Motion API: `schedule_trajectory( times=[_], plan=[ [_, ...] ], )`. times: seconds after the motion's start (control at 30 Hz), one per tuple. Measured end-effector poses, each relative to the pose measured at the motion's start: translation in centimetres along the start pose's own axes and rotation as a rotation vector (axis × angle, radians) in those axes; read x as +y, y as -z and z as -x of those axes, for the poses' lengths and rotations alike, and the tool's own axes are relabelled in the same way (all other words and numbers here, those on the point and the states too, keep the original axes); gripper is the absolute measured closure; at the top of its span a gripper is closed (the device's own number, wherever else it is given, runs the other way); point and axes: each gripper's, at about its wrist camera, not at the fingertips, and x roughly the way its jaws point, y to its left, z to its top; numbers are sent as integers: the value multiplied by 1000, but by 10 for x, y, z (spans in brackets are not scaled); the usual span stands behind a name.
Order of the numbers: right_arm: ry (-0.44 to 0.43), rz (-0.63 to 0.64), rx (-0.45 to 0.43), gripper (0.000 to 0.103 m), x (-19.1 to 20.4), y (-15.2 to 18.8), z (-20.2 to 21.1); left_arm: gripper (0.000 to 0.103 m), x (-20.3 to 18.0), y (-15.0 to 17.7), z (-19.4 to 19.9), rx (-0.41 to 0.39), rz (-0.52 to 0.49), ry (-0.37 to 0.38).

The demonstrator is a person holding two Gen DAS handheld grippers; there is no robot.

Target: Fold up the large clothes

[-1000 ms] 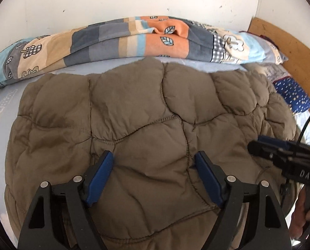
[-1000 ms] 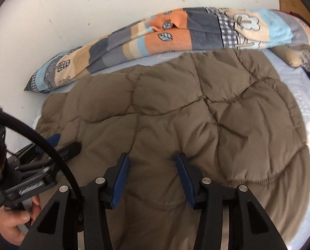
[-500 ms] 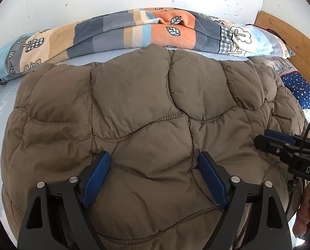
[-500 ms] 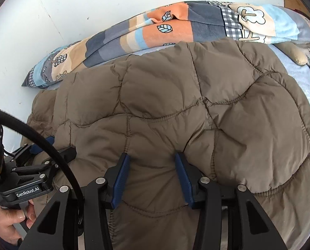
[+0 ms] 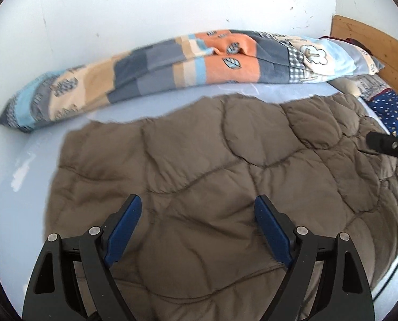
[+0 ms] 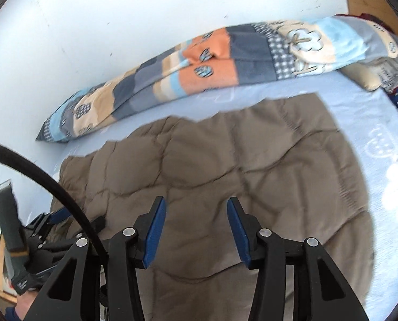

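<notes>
A brown quilted puffer garment (image 5: 215, 176) lies spread on the light blue bed sheet and fills the middle of both views; it also shows in the right wrist view (image 6: 233, 165). My left gripper (image 5: 199, 224) is open and empty over the garment's near part. My right gripper (image 6: 196, 227) is open and empty over its near middle. The right gripper's tip (image 5: 386, 144) shows at the right edge of the left wrist view. The left gripper (image 6: 54, 222) shows at the lower left of the right wrist view.
A folded patchwork blanket (image 5: 188, 61) lies along the white wall behind the garment. A dark blue dotted cloth (image 5: 391, 112) and a wooden headboard (image 5: 370, 37) are at the far right. Bare blue sheet (image 5: 19, 165) lies to the left.
Both grippers have pulled back and up from the garment. Its far edge now lies lower, with more blue sheet showing before the blanket. Both stay open.
</notes>
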Motion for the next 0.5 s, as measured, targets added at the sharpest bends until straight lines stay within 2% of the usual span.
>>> schedule_trajectory(
  times=[0.23, 0.5],
  plan=[
    [80, -59, -32, 52, -28, -8, 9, 17, 12, -3, 6, -33, 0, -66],
    [138, -96, -2, 52, -49, -7, 0, 17, 15, -1, 1, -22, -4, -105]
  ],
)
